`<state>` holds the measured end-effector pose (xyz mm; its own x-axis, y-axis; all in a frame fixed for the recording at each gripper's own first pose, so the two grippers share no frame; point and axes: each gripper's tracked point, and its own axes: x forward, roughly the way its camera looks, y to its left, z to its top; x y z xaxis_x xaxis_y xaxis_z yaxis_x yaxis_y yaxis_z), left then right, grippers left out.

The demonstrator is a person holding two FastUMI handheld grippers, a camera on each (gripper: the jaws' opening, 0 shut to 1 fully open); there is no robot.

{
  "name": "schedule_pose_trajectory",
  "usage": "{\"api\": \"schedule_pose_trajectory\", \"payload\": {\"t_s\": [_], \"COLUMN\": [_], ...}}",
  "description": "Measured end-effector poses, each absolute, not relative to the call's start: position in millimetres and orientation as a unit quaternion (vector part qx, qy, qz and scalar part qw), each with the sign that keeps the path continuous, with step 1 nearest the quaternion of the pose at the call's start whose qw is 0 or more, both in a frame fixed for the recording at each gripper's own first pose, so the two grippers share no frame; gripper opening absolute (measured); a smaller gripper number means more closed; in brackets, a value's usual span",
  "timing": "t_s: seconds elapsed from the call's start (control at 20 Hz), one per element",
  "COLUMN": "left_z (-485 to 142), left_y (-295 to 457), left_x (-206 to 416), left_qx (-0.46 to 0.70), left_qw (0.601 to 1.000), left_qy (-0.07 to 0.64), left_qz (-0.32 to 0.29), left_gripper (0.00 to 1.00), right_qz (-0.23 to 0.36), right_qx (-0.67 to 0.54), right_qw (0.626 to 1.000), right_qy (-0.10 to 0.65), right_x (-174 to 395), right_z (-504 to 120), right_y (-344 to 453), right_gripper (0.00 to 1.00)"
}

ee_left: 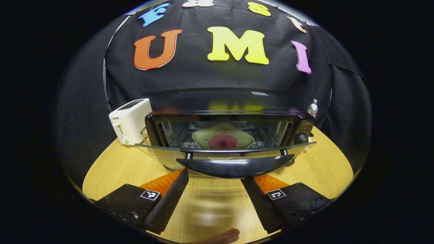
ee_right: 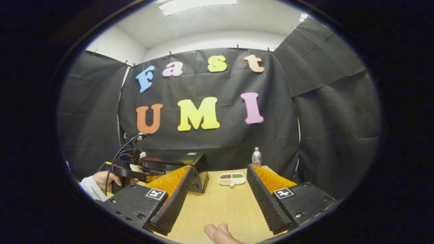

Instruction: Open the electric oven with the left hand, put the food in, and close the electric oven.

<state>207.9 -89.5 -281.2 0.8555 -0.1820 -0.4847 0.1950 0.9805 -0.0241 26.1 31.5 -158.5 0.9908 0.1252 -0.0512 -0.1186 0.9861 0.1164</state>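
The electric oven (ee_left: 223, 135) stands on the wooden surface (ee_left: 118, 169), its glass door (ee_left: 230, 152) partly down; inside, on the rack, a plate (ee_left: 223, 135) carries the food (ee_left: 222, 141). The left tongs (ee_left: 217, 176) are spread, just before the door's handle (ee_left: 234, 166), touching nothing. The right tongs (ee_right: 218, 176) are spread and empty, right of the oven.

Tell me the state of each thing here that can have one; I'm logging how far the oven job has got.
Oven door: partly open, handle toward the left gripper.
Plate: inside the oven, on the rack, round red food on it.
Left gripper: open, holding nothing.
Right gripper: open, empty, over the table.
Bottle: upright.
Toaster: upright, beside the oven.
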Motion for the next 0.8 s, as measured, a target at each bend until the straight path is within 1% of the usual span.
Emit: {"api": "schedule_pose_trajectory", "payload": {"t_s": [0.1, 0.2, 0.25, 0.3, 0.55, 0.65, 0.8], "left_z": [-255, -227, -214, -203, -134, -105, -70], "left_y": [-92, -94, -90, -88, -76, -71, -55], "left_x": [203, 182, 172, 160, 94, 69, 26], "left_qx": [-0.002, -0.024, -0.030, -0.034, -0.028, -0.024, -0.009], "left_qw": [0.974, 0.978, 0.980, 0.981, 0.989, 0.991, 0.994], "left_qy": [0.204, 0.173, 0.161, 0.153, 0.094, 0.074, 0.052], "left_qz": [-0.101, -0.112, -0.111, -0.111, -0.113, -0.111, -0.098], "left_gripper": [0.98, 0.96, 0.95, 0.96, 0.95, 0.95, 0.95], "right_qz": [0.059, 0.054, 0.051, 0.050, 0.045, 0.045, 0.067], "right_qx": [0.053, 0.052, 0.053, 0.057, 0.073, 0.074, 0.094], "right_qw": [0.996, 0.997, 0.997, 0.996, 0.995, 0.995, 0.992], "right_qy": [0.030, 0.033, 0.036, 0.040, 0.056, 0.053, 0.046], "right_x": [22, 18, 16, 12, 0, -9, -25], "right_z": [-157, -156, -156, -156, -149, -136, -110], "right_y": [27, 24, 22, 22, 14, 11, 12], "right_gripper": [0.95, 0.96, 1.00, 0.96, 0.96, 0.96, 0.96]}}
